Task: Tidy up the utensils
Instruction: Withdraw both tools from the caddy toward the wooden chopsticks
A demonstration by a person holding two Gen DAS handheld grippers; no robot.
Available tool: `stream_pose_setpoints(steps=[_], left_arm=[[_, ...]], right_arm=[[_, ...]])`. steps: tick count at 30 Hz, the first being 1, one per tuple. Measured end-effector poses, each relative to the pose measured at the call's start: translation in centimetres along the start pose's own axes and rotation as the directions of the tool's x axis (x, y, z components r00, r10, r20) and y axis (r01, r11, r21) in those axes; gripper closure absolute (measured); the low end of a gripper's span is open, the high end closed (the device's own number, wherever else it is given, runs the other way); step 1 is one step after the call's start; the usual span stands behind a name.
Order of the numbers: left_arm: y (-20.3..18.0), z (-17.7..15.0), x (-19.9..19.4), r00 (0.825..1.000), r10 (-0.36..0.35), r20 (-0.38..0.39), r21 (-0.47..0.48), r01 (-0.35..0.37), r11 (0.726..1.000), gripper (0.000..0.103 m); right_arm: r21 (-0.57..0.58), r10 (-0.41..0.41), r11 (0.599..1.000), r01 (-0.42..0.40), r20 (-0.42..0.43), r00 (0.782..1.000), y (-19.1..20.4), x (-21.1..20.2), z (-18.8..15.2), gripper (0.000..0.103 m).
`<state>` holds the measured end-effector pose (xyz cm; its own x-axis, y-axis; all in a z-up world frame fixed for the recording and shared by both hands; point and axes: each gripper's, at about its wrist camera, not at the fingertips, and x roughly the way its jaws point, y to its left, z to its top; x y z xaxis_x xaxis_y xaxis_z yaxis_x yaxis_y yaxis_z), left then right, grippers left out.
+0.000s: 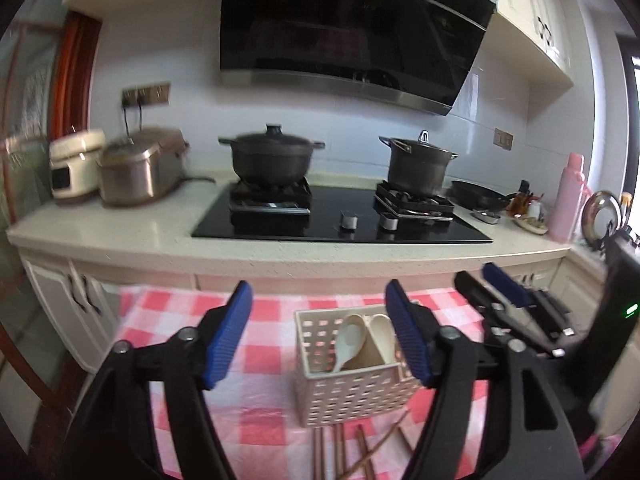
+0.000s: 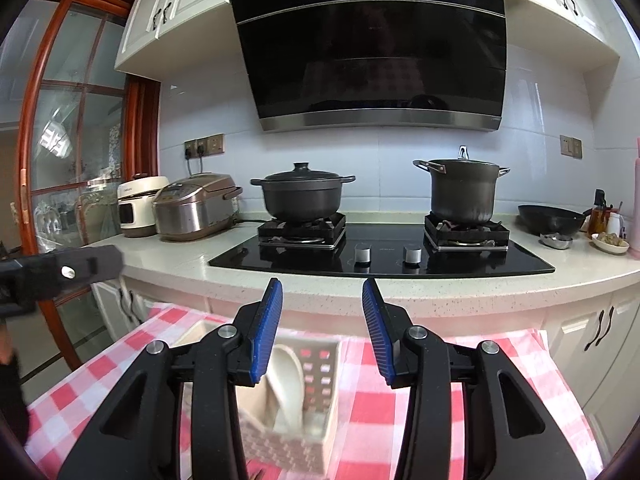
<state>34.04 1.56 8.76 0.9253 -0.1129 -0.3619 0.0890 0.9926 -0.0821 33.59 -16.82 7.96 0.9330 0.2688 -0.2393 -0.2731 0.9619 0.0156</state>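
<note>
Left tool: jaws apart, nothing between the blue pads; it hovers over the checked cloth.
Right tool: at the right edge, above the cloth, jaws apart and empty.
Utensil basket: cream, perforated, upright on the red-and-white checked cloth, partly behind the left tool's right finger.
Spoons: two pale ones stand inside the basket, bowls up.
Chopsticks: brown sticks lie loose on the cloth, just in front of the basket.
Worktop: pale, beyond the cloth, carrying a black hob with two dark pots.
</note>
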Motion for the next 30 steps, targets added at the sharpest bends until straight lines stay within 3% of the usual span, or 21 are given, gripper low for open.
stream_pose_setpoints(steps=[4,10,19,25,30], left_arm=[[0.0,-1.4,-1.9,0.998,0.039,0.039,0.023,-0.040,0.999,0.016],[0.9,-4.6,-4.8,0.992,0.097,0.077,0.039,-0.100,0.994,0.005],[2.9,-10.8,-6.0,0.993,0.113,-0.022,0.032,-0.112,0.993,0.005],[3.0,-14.5,-5.2,0.987,0.137,-0.081,0.075,-0.131,0.988,0.005],[1.9,-16.2,-3.0,0.985,0.112,-0.131,0.114,-0.097,0.989,0.005]], right_arm=[[-0.010,0.031,0.999,-0.032,-0.026,0.999,0.7,-2.8,0.2,0.055],[0.009,0.043,0.999,-0.042,-0.084,0.996,1.4,-6.3,-0.4,0.052],[0.075,0.025,0.997,-0.006,-0.247,0.969,2.1,-8.9,-5.1,0.051],[0.139,0.014,0.990,0.038,-0.355,0.935,1.5,-8.4,-9.5,0.051],[0.165,0.002,0.984,0.074,-0.419,0.908,0.9,-7.2,-12.2,0.051]])
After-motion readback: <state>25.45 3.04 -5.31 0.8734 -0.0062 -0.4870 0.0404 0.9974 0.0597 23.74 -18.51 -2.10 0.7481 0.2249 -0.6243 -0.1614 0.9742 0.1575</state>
